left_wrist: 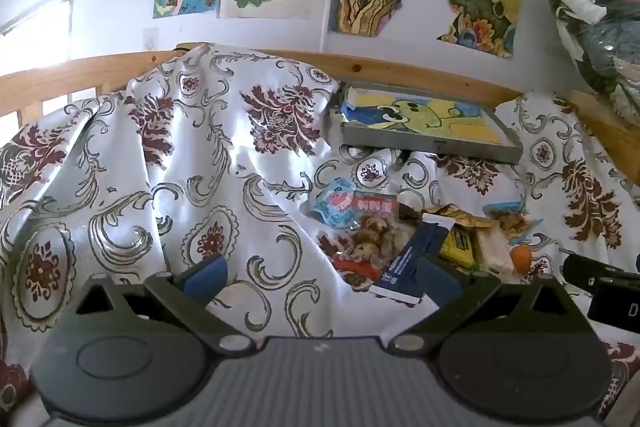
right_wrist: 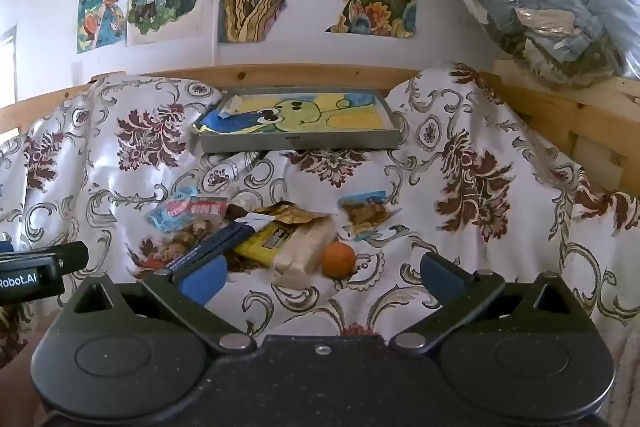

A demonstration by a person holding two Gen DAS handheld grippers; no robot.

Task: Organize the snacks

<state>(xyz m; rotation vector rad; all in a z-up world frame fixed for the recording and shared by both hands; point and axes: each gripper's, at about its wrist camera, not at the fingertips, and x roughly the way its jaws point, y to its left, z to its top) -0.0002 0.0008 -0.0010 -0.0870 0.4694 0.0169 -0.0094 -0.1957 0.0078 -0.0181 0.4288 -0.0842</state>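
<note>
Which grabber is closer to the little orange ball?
Right, I think. The right gripper has the orange ball just ahead, between its open jaws. The left gripper sits off to the left, and the ball lies beyond its right finger.

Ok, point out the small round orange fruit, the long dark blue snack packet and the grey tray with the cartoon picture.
small round orange fruit [right_wrist: 338, 259], right wrist view, middle of its skin.
long dark blue snack packet [left_wrist: 412, 254], left wrist view, middle of its face.
grey tray with the cartoon picture [right_wrist: 300, 143], right wrist view, front wall.
</note>
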